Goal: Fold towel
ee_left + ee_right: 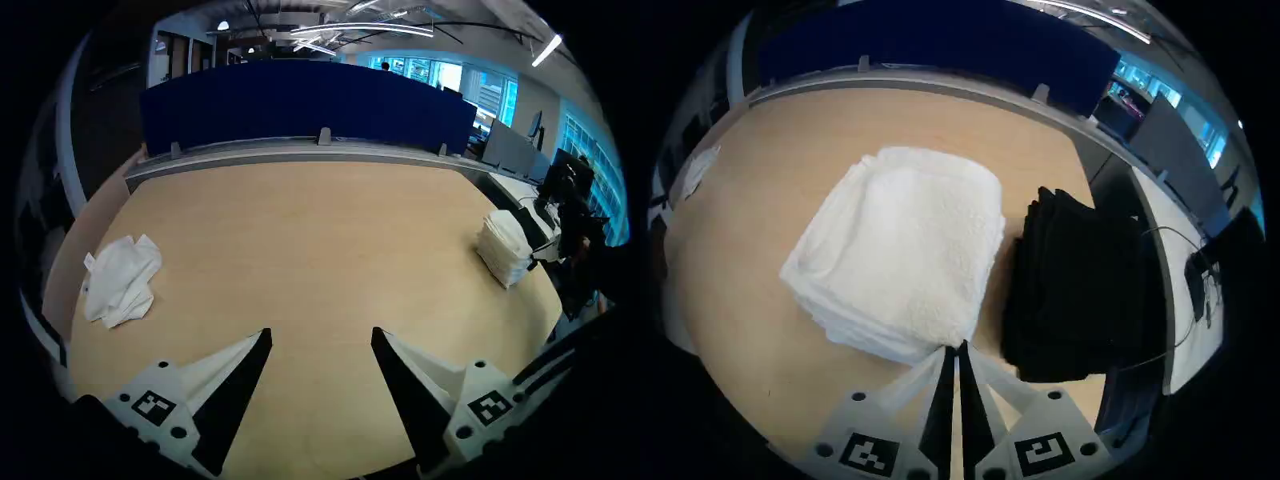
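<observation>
In the left gripper view, a crumpled white towel [120, 280] lies on the wooden table [320, 240] at the left. My left gripper [322, 340] hovers open over the table's near edge, well apart from the towel, with nothing between its fingers. At the table's right edge is a stack of folded white towels [506, 246]. In the right gripper view, my right gripper [958, 350] is shut, its tips at the near corner of that white stack [904, 248]. I cannot make out any cloth between the fingers. The crumpled towel [700, 172] shows small at the far left.
A stack of folded black towels [1076, 288] stands right beside the white stack, near the table's edge. A blue partition [304, 100] runs along the table's far side. Desks with monitors [564, 180] and cables lie beyond the right edge.
</observation>
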### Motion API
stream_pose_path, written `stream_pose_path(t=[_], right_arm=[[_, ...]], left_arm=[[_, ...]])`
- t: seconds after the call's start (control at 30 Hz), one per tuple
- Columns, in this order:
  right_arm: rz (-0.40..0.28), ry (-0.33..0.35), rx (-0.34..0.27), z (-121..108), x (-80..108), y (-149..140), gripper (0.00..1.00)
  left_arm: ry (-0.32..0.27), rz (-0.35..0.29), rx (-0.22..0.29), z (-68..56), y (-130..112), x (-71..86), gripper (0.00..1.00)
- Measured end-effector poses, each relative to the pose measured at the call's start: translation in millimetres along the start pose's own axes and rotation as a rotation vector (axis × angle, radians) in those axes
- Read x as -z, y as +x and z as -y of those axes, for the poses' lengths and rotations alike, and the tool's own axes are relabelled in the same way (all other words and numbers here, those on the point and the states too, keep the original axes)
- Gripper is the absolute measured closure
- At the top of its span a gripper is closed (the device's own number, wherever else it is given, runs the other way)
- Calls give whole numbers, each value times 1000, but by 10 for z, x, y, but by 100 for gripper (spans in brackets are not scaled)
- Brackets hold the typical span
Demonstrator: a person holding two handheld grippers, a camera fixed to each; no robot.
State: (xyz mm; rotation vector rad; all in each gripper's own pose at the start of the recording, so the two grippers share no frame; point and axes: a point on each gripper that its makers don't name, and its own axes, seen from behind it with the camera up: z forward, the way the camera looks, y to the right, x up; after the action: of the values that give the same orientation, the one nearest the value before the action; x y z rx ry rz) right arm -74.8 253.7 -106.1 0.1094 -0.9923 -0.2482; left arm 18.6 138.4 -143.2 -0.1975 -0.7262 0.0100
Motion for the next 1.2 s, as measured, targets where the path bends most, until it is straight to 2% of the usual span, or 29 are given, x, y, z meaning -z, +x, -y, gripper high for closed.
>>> stream_pose_path(t=[0.3,0.5,0.57,0.63,0.7,0.87,0.97,1.2], right_arm=[[-26,-16,-8,-6,26,27,92],[-50,-43,-2,-40,104,25,79],[-57,-49,-2,-49,133,22,71],[-63,-56,-4,-62,163,16,60],[-65,-66,-7,-82,195,5,43],[-69,-84,-12,-105,246,-9,25],[-83,-84,-18,-79,273,23,20],[-111,-74,-13,32,348,124,17]], left_arm=[[-2,-1,-4,0,0,-8,8],[-3,-4,4,10,14,0,8],[-4,-5,4,15,16,4,8],[-4,-6,4,19,17,9,8],[-5,-7,3,21,19,14,8],[-10,-9,1,15,27,26,8],[-10,-12,1,19,35,30,8],[-11,-24,5,56,58,45,8]])
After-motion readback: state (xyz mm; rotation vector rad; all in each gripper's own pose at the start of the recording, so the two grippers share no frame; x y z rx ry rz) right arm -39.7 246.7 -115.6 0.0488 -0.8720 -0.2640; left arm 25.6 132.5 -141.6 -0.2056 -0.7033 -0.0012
